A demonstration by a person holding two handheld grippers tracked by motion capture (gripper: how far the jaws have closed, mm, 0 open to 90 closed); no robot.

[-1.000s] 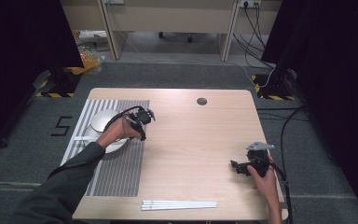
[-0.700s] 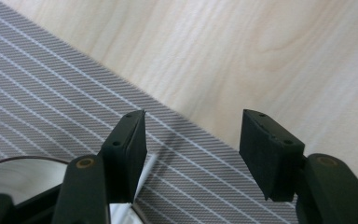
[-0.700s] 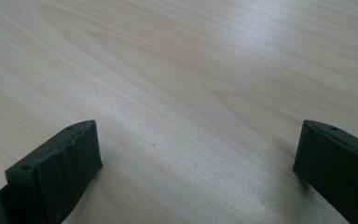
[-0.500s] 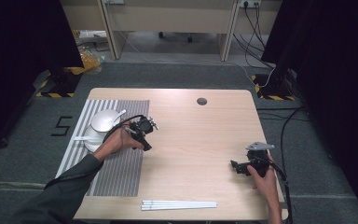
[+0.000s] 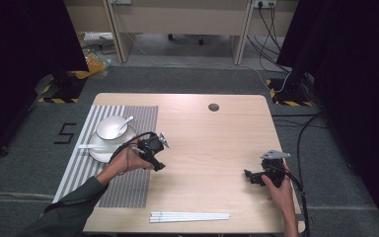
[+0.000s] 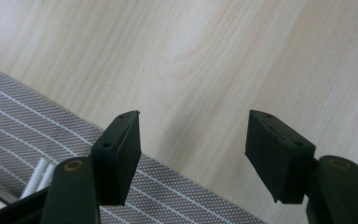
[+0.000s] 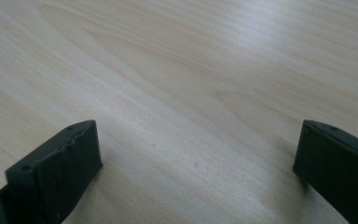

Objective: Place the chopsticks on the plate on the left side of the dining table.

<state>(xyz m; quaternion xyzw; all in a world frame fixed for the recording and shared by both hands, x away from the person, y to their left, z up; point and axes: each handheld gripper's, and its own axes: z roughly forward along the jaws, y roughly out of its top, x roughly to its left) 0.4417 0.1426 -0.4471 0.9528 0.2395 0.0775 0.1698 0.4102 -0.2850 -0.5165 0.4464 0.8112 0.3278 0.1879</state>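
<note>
Left gripper (image 5: 159,167) at the striped mat (image 5: 128,192) edge, just right of the bowl (image 5: 111,128) on its plate (image 5: 98,150), jaws just opened wider, empty; right gripper (image 5: 248,175) wide open, empty, over bare table (image 5: 212,143).

Looks like a lab recording setup tbh: black curtains (image 5: 24,44) around one wooden table (image 5: 212,143), hazard-taped stands (image 5: 59,94), cables (image 5: 306,133) trailing across grey carpet (image 5: 187,79).

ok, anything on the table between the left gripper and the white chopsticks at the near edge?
Nothing visible. The left gripper, jaws just opening with nothing between them, hovers over the striped grey placemat's right edge; only mat and bare wooden table lie before the white chopsticks.
</note>
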